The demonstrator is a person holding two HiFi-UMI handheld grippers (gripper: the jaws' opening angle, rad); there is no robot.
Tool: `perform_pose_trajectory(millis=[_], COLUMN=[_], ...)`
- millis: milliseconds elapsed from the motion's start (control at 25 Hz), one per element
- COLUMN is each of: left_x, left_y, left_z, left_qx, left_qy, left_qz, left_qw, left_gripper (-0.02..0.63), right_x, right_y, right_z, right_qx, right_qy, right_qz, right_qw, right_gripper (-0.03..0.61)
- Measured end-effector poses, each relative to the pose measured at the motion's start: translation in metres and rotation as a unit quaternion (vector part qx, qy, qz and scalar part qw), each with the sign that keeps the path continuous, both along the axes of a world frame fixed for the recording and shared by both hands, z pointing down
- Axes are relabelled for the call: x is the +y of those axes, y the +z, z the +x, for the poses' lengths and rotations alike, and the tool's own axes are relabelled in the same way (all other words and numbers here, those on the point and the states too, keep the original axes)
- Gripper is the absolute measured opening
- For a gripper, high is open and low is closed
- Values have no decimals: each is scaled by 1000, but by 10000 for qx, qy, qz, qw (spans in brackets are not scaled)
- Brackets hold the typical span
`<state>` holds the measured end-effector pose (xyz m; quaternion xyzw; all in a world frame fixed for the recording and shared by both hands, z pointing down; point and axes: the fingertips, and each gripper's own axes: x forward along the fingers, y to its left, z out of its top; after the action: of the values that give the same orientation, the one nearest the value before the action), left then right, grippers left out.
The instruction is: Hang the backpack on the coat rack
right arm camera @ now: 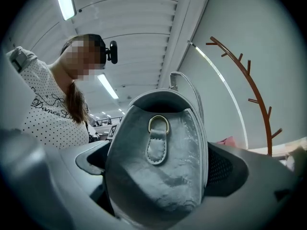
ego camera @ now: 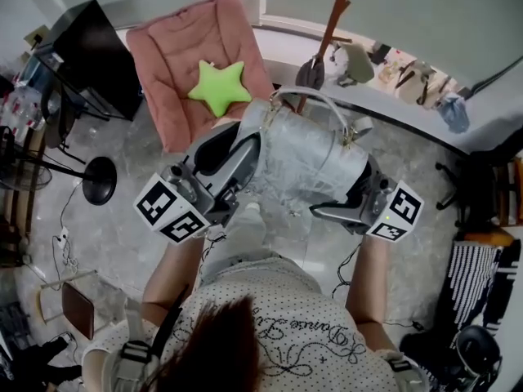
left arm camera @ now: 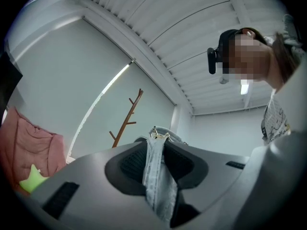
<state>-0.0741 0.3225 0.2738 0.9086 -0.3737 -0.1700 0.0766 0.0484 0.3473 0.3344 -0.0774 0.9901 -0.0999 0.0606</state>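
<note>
- The left hand-held gripper [left arm camera: 156, 153] is clamped on a thin fold of pale fabric at the edge of the backpack [ego camera: 304, 160]. The cloth is pinched between the two dark pads, and a small gold fitting [left arm camera: 159, 135] shows just above them.
- The right hand-held gripper [right arm camera: 160, 169] is closed on the other side of the bag. Its jaws stand wide round the padded body and press on it below a stitched tab with a gold ring [right arm camera: 158, 124].
- The backpack hangs upright between the two grippers, off the floor and in front of the person's chest. The coat rack [ego camera: 333, 19] stands beyond it and is not touching it.
- The step in hand, as I judge it, is carrying the bag to the rack.
- To do it well, move both grippers as one so the bag neither twists nor slips from the thin left pinch.
- Hold the top handle [ego camera: 312, 96] uppermost and free, open as a loop.
- Lift that loop above the tip of one upward-slanting peg and lower it on before either grip lets go.
- The likely risks are that the left grip, holding little cloth, slides off, and that the slender rack rocks if bumped.
- The backpack is small and silvery grey-blue, with a crinkled, faintly shiny skin like soft faux leather.
- It has a rounded top, a pale arched handle and gold hardware, and it looks light and yielding.
</note>
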Motion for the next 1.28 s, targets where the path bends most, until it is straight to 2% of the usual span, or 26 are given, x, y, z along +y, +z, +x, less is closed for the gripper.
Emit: perform_pose_trajectory(millis=[520, 760, 880, 1080, 1280], left_x=[-176, -189, -208, -282, -309], left_y=[-12, -6, -3, 4, -4], left_z=[-38, -37, -35, -25, -18], left_qx=[-191, -181, -185, -173, -139], left_qy=[402, 464, 384, 89, -226], left_qz=[64, 62, 31, -66, 1], left_qw=[9990, 9987, 9991, 9998, 9996], left_gripper=[114, 114, 114, 114, 114], right_x=[-169, -179, -200, -278, -312], right_y=[-8, -3, 0, 6, -3], right_z=[-44, -43, -41, -29, -21], right_qx=[-42, -29, -58, -48, 27], right_qy=[485, 576, 497, 238, -28], right_qz=[-12, -41, -84, -163, -59], right_qw=[9988, 9983, 9987, 9996, 10000], right_gripper=[594, 594, 594, 594, 594])
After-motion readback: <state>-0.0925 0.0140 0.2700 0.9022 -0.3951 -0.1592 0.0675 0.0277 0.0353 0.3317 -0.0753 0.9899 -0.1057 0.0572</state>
